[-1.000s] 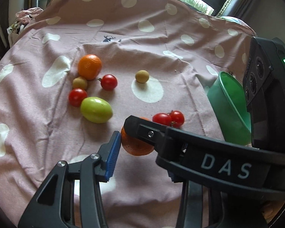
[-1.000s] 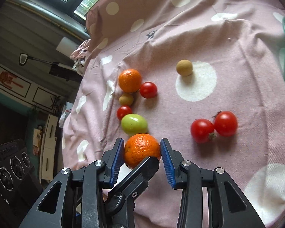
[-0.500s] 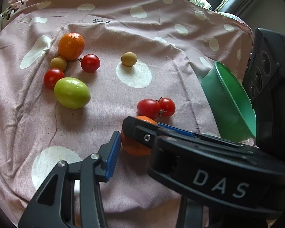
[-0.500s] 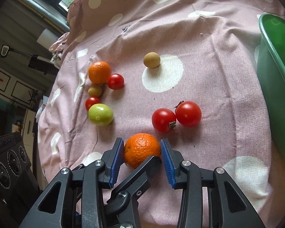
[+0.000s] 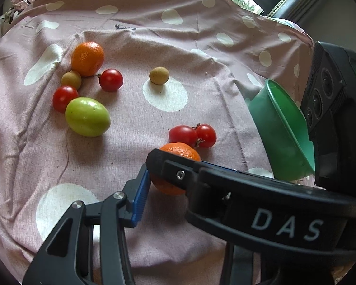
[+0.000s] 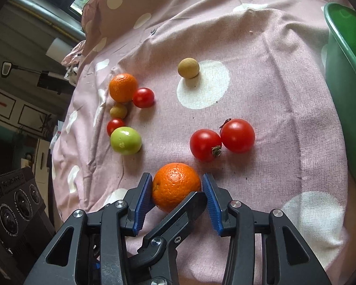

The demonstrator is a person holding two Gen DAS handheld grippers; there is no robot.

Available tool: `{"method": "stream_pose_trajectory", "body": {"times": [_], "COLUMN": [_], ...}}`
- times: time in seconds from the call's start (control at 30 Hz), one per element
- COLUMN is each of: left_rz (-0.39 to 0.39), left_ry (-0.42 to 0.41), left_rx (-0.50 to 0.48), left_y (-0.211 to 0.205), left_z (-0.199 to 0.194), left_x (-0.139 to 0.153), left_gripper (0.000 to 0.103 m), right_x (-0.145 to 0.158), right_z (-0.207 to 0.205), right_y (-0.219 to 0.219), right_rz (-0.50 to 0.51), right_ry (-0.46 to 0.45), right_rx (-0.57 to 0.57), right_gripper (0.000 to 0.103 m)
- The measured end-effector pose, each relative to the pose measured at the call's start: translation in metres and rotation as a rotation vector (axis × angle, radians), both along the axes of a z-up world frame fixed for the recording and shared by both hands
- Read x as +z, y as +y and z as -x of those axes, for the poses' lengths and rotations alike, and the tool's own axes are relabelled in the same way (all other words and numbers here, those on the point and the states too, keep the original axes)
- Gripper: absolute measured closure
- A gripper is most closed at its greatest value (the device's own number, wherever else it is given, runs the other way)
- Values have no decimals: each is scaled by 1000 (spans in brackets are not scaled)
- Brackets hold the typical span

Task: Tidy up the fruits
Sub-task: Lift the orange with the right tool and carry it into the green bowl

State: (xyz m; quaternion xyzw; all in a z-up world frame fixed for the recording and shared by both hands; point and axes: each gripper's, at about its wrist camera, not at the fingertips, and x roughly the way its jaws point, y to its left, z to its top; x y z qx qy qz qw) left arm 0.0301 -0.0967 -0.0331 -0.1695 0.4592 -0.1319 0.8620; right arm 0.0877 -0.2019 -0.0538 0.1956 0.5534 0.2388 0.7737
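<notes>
An orange sits between the blue pads of my right gripper, which grips it just above the pink spotted cloth. The same orange shows in the left wrist view, partly behind the right gripper's black body. Only one blue pad of my left gripper shows there, beside the orange; its other finger is hidden. A green bowl stands at the right, also in the right wrist view. Two red tomatoes lie just beyond the orange.
On the cloth at the left lie a second orange, a green fruit, two red tomatoes and a small tan fruit. Another tan fruit lies mid-cloth. A black speaker stands at the left.
Both grippers have moved right toward the green bowl with the orange between the right gripper's pads. The loose fruits have not moved on the cloth.
</notes>
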Motion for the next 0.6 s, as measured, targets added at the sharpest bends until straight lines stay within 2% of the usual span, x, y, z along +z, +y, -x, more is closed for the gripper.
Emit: {"method": "stream_pose_trajectory", "body": {"times": [0.33, 0.6], "left_rz": [-5, -34], "left_ry": [-175, -297], "left_rx": [-22, -79], "left_y": [-11, -42], "left_z": [10, 12], "left_x": [48, 87], "left_gripper": [62, 62], "right_x": [48, 87], "right_z": [13, 24], "right_y": [-17, -51], "right_rz": [-28, -58], "right_ry": [-153, -278], "right_rx": [-31, -99], "right_gripper": [56, 56]}}
